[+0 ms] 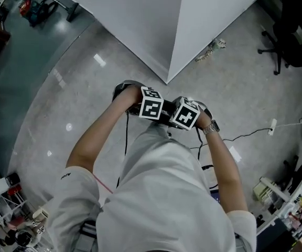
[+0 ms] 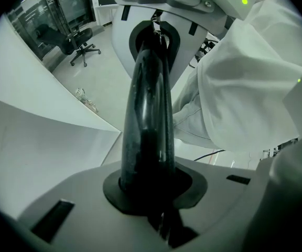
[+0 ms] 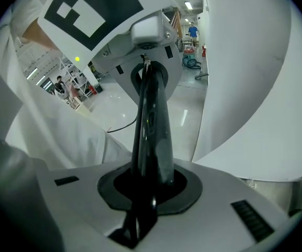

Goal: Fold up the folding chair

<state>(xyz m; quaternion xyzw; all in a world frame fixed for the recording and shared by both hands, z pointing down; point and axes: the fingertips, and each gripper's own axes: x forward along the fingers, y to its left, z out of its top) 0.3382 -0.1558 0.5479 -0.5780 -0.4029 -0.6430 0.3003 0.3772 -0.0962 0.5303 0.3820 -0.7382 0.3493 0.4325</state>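
The left hand-held gripper and the right hand-held gripper each have their jaws pressed together on nothing. They are held close together before the person's shirt, likely a resting carry with no work within reach. The folding chair shows in no view, only floor and a white partition.

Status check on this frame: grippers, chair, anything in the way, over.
Left gripper shut, right gripper shut, nothing held, facing each other. Folding chair not in view. White partition ahead, cable on floor at right.
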